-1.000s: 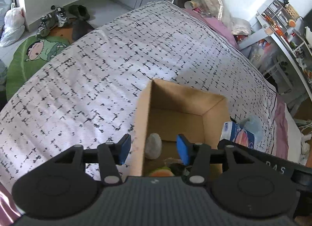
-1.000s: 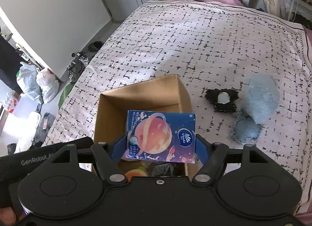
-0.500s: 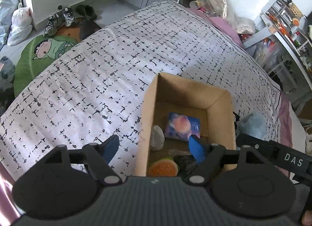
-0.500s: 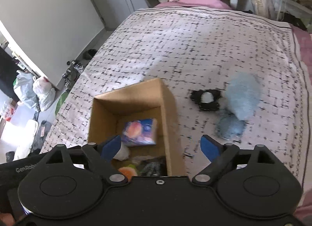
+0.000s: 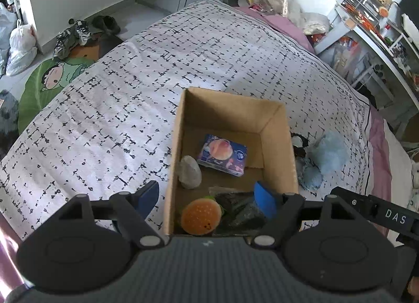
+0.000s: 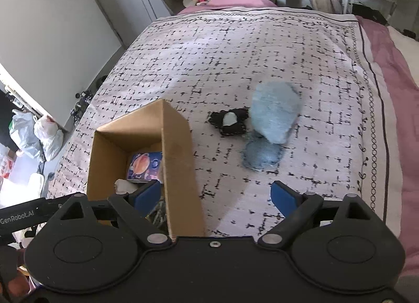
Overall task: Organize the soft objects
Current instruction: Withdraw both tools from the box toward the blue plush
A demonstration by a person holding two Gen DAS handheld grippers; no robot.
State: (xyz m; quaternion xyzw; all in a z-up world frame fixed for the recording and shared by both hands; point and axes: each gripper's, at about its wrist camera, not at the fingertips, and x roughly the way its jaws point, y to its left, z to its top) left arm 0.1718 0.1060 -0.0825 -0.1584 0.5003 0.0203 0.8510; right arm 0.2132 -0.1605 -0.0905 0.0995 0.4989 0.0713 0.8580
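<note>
Looking down, I see the white black-dashed bed [image 5: 110, 109] carrying the open brown cardboard box [image 5: 277, 130], where the blue planet-print tissue pack [image 5: 222, 155] lies. Fluffy pale-blue plush toy [image 6: 273, 117] rests beside it. My left tool [image 5: 207, 199] and right tool [image 6: 214, 195] both gape wide, empty.

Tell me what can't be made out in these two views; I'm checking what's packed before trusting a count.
- Dark crumpled item in the cardboard box: left wrist view, half behind the left gripper; what it is stays unclear.
- Box floor: right wrist view, hidden by the near wall and the right gripper.
- Blue fluffy toy: right wrist view, motion-blurred; its shape is unclear.
</note>
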